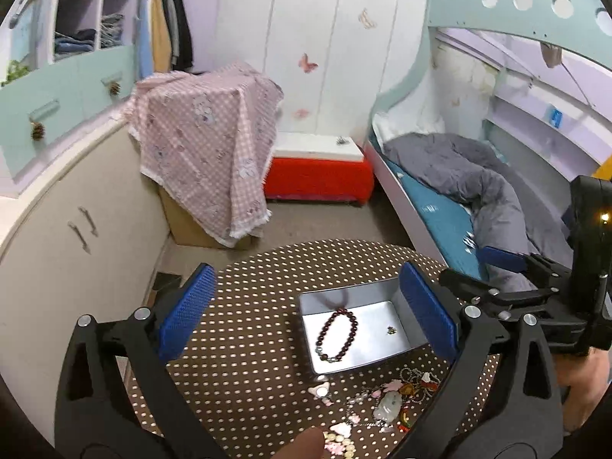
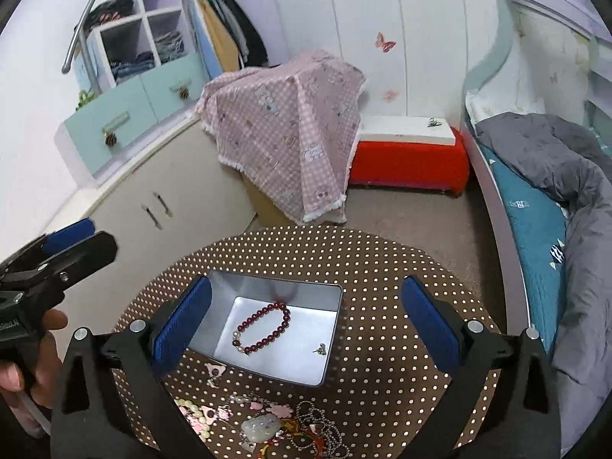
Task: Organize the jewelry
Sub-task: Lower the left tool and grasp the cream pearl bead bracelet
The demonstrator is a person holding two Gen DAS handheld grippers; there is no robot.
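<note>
**A:** What does the jewelry look like from where you stand?

**B:** A dark red beaded bracelet (image 2: 264, 328) with a few pale beads lies in a loop on the floor of the open rectangular silver metal box (image 2: 329, 367). A small earring (image 2: 320, 349) sits apart from it in the same box. The box rests on a round table under a brown cloth with pale polka dots (image 2: 382, 267). Just in front of the box, on the cloth, lies a tangled heap of loose jewelry (image 2: 283, 426): pink flower pieces, a pale jade-like pendant, bead chains.

**A:** Anything one camera catches that the other misses?

**B:** The left camera shows my right gripper (image 1: 497, 264) from the side, over the table's right edge. The right camera shows my left gripper (image 2: 72, 239) off the table's left edge, my fingers wrapped around its handle.

**A:** Gripper states?

**B:** My left gripper (image 1: 306, 313) hangs above the table, blue pads spread wide, holding nothing. My right gripper (image 2: 306, 323) likewise stands released, its left pad over the box's near-left corner.
</note>
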